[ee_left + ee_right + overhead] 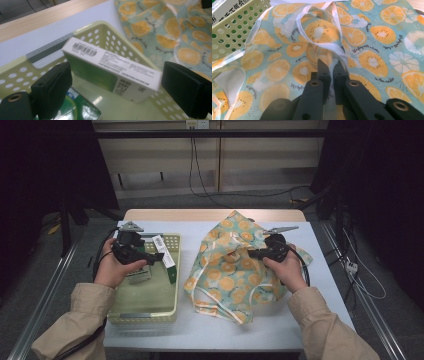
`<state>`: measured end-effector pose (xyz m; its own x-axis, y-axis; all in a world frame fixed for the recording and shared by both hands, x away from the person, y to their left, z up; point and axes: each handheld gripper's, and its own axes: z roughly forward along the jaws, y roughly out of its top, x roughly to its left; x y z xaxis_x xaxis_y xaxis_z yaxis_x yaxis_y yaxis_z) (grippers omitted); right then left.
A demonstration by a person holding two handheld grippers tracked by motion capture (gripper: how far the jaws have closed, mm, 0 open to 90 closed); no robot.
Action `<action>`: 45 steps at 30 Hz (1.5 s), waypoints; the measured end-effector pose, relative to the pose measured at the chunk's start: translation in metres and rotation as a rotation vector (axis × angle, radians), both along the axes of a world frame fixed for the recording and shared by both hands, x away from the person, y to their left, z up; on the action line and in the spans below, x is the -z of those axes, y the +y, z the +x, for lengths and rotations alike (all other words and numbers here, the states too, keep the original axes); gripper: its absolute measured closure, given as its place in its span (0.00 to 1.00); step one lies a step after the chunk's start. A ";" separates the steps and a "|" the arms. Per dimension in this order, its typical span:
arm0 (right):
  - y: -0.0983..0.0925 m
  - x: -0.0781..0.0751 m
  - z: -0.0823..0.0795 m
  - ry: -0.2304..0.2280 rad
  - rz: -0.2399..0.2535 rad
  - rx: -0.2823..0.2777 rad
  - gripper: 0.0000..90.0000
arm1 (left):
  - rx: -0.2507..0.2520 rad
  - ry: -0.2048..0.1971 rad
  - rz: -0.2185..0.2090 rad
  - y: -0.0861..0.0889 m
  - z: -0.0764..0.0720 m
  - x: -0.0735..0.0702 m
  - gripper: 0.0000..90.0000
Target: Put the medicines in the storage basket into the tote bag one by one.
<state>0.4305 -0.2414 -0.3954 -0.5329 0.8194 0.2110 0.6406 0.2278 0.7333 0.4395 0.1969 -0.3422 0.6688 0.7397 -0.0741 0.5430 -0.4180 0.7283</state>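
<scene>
Black jaws of the left gripper (117,82) sit right up against the lens in the left gripper view, spread wide with a white and green box (111,67) lying in the gap between them, and as far as I can see neither pad is actually touching it, so nothing's gripped yet. That box leans tilted against the wall of the pale green basket (105,33), barcode end up, and a second green packet (80,110) lies flat just below the left-hand finger. Biggest risk, I reckon: the box is propped, not lying flat, so if one pad lands before the other it could tip over or slide down the wall and the jaws would shut on air. The lower finger could also catch the green packet and drag it along. Over on the other side, the right gripper (331,66) has its fingers pressed together on the orange-print bag (367,50), pinching a fold of the cloth near a white ribbon handle (322,17) that loops just beyond the tips. That pinch looks thin, so a tug could let the cloth slip out, and the ribbon might snag on a fingertip. From the high view, the left gripper (150,256) is held roughly level over the basket (145,312), palm under it, aimed toward the bag, while the right gripper (252,254) points back the other way, hand resting on the bag (225,280).
</scene>
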 end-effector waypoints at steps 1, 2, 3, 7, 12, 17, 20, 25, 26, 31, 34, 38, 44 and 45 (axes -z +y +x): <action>0.000 0.000 0.000 0.002 0.001 0.002 0.98 | -0.008 0.002 0.007 0.002 0.000 0.002 0.11; 0.001 0.000 -0.001 0.002 0.000 0.002 0.98 | -0.013 0.010 0.009 0.004 -0.001 0.003 0.11; 0.002 0.000 -0.001 0.002 -0.002 0.001 0.98 | -0.017 0.005 0.021 0.005 -0.001 0.004 0.11; 0.004 -0.001 -0.004 -0.003 -0.005 -0.007 0.98 | -0.043 0.012 0.054 0.014 0.002 0.010 0.11; 0.003 0.000 -0.003 -0.002 0.001 -0.004 0.98 | -0.117 0.022 0.057 0.025 0.007 0.021 0.11; 0.004 0.001 -0.002 0.001 0.000 -0.008 0.98 | -0.161 0.031 0.068 0.032 0.009 0.026 0.11; 0.005 0.002 -0.002 0.003 0.000 -0.010 0.98 | -0.183 0.037 0.080 0.035 0.010 0.029 0.10; 0.005 0.002 -0.002 0.001 0.002 -0.012 0.98 | -0.206 0.055 0.110 0.037 0.012 0.036 0.10; 0.005 0.002 -0.002 0.001 0.002 -0.013 0.98 | -0.214 0.055 0.111 0.036 0.012 0.037 0.09; 0.005 0.002 -0.002 0.004 0.002 -0.016 0.98 | -0.238 0.055 0.114 0.036 0.014 0.038 0.06; 0.004 0.001 -0.003 0.001 0.004 -0.017 0.98 | -0.237 0.051 0.133 0.032 0.015 0.040 0.03; 0.003 0.001 -0.003 -0.002 0.005 -0.015 0.98 | -0.256 0.050 0.159 0.028 0.016 0.040 0.03; 0.003 0.001 -0.004 -0.001 0.007 -0.017 0.98 | -0.295 0.055 0.123 0.031 0.017 0.039 0.05; 0.003 0.001 -0.004 -0.001 0.007 -0.018 0.98 | -0.294 0.055 0.126 0.031 0.017 0.040 0.04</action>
<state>0.4268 -0.2387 -0.3964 -0.5478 0.8082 0.2160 0.6358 0.2345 0.7354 0.4565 0.2282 -0.3818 0.4229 0.9062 -0.0002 0.6911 -0.3223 0.6469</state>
